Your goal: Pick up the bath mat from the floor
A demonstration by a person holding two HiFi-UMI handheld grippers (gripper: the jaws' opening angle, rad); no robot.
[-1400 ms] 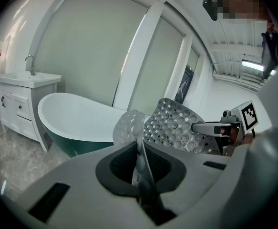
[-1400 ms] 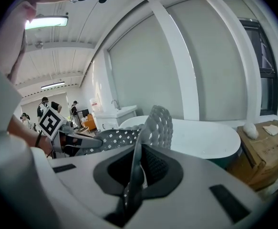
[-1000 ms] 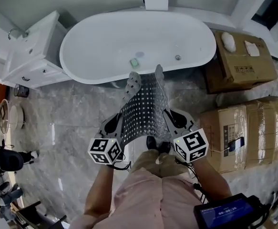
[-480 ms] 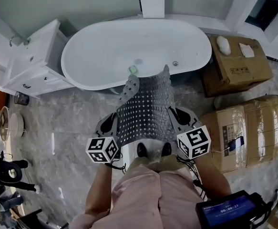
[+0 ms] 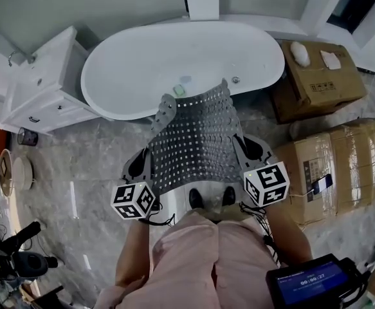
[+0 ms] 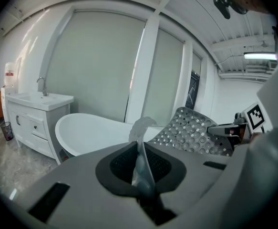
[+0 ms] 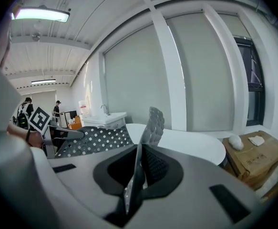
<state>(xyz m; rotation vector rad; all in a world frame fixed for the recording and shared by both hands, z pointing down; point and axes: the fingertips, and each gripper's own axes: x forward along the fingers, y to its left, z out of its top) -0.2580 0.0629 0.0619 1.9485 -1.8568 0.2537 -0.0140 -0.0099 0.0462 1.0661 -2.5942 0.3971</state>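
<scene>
The bath mat (image 5: 197, 137) hung stretched between both: left gripper (image 5: 143, 165) clamped on its left edge, right gripper (image 5: 248, 152) clamped on its right.

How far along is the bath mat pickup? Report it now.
Done: the bath mat is off the floor, held spread in front of the bathtub. In hand: the left gripper and right gripper are each shut on a near edge. Left: nothing of the pickup itself, as far as shows.

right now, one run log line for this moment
task: bath mat lifted off floor | left gripper: shut on mat edge | right gripper: shut on mat edge | mat: spread between both, near bathtub
</scene>
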